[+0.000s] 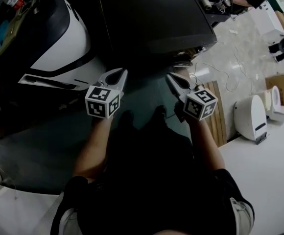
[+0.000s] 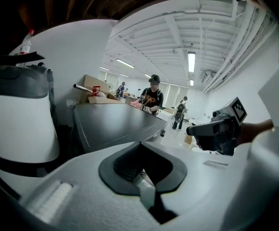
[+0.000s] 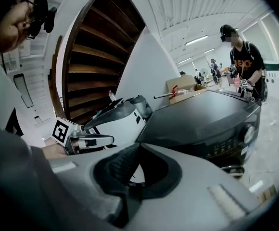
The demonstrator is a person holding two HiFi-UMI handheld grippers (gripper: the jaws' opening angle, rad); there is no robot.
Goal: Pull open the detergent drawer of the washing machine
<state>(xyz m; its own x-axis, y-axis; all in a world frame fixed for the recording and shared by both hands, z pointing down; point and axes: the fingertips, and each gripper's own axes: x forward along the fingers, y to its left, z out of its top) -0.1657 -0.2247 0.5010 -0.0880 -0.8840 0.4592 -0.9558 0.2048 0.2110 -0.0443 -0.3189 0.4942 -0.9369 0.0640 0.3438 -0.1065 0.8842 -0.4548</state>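
Left gripper (image 1: 116, 74) and right gripper (image 1: 171, 78) side by side before the dark washing machine (image 1: 152, 18)
Both pairs of jaws sit pressed together, nothing between them

This looks like a big open test lab or workshop hall. A dark washing machine (image 1: 152, 18) stands among white appliances (image 1: 249, 116) on a polished floor (image 1: 245, 43) strewn with cables (image 1: 228, 77). Overhead is a white beamed ceiling (image 2: 178, 28) with strip lights (image 2: 191, 61). Cardboard boxes (image 2: 94, 83) are piled further back (beside the underside of a wooden staircase (image 3: 96, 47)), and other people (image 2: 153, 96) work in the background.
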